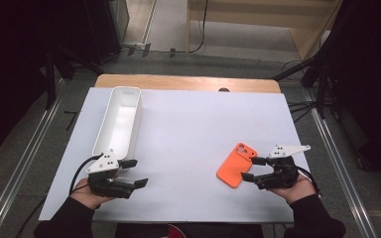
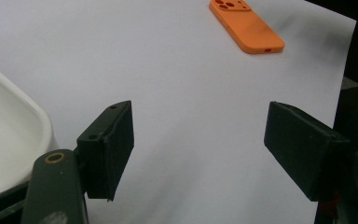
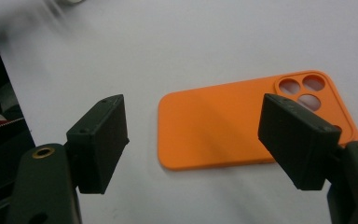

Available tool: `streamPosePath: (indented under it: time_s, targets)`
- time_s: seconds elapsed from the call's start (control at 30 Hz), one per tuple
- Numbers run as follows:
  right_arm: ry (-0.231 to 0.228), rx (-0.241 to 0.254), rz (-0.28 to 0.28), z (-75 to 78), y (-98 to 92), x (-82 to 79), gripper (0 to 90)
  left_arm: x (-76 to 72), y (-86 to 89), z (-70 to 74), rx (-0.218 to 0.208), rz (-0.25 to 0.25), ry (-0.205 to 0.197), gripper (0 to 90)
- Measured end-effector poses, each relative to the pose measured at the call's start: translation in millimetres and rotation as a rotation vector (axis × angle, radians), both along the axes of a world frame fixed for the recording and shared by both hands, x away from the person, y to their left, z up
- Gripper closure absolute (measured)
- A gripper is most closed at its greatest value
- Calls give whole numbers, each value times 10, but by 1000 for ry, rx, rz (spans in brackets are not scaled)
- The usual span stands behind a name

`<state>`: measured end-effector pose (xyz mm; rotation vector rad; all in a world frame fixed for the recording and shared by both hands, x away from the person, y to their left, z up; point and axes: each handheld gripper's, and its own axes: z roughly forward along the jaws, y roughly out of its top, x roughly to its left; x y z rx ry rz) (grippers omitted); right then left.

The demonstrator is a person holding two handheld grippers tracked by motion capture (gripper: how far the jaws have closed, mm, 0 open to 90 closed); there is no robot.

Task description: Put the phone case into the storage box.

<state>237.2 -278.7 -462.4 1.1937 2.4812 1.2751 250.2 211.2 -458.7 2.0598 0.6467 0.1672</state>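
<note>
Approach phase: right gripper [image 1: 250, 168] sits at the near right of the white table sheet [image 1: 188, 129], jaws spread wide and empty, pointed at the orange phone case [image 1: 236, 165]. Case lies flat on the sheet, back side up, camera cut-outs at its far end; in the high view its long right edge is just beside the jaw tips, not clearly touching. In the right gripper view the orange phone case [image 3: 223, 128] lies ahead of and between the two black jaws, the right-hand jaw overlapping the cut-out corner (whether it actually touches there cannot be told). Left gripper [image 1: 135, 173] rests at the near left, just beside the near end of the white tray [image 1: 120, 121]; frames show its jaws apart with only bare sheet between them, nothing held. Judgement: step in hand is the reach for the case, grip not yet made. Next move would call for easing the right gripper forward so the jaws straddle the case across its narrow width, low enough to catch the thin edges, then closing. Thin flat part may slide on paper, so a slow, square closure seems wise.
</note>
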Motion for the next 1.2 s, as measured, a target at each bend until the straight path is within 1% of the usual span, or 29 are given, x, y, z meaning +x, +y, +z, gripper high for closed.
streamPosePath:
  time_s: [0.23, 0.27, 0.4, 0.63, 0.67, 0.7, 0.77, 0.9, 1.03, 1.07, 1.1, 1.13, 1.2]
  targets:
    - [7, -20, -21, -32, -88, 19, 237, -1, -3, -2, 0, 0, 3, 245]
    - [-1, -26, -24, -43, -101, 26, 237, -1, -2, -1, 1, -1, 2, 245]
    - [10, -31, -36, -71, -135, 44, 250, 0, -2, -1, 0, 0, 0, 245]
    - [11, -41, -52, -122, -152, 70, 305, 0, -3, -1, -1, -1, -1, 245]
    - [17, -39, -54, -132, -149, 73, 314, -1, -4, -1, -1, -1, 0, 245]
    - [27, -45, -56, -154, -152, 84, 355, -1, -4, -1, -1, -1, 0, 245]
    - [26, -43, -54, -173, -155, 95, 393, -1, -6, -2, -2, -1, -1, 245]
    - [53, -54, -58, -211, -152, 123, 473, -2, -7, 0, -2, -2, -2, 245]
    - [81, -63, -70, -232, -157, 139, 621, -2, -8, 0, -2, -1, -1, 245]
    - [91, -65, -69, -235, -160, 141, 649, -2, -8, 0, -3, -1, -1, 245]
    - [91, -65, -69, -235, -160, 141, 649, -2, -8, 0, -3, -1, -1, 245]
    - [97, -76, -69, -246, -164, 149, 706, -2, -8, 0, -2, -1, -1, 245]
    - [110, -81, -71, -258, -168, 161, 756, -2, -9, 0, -2, -1, -2, 245]
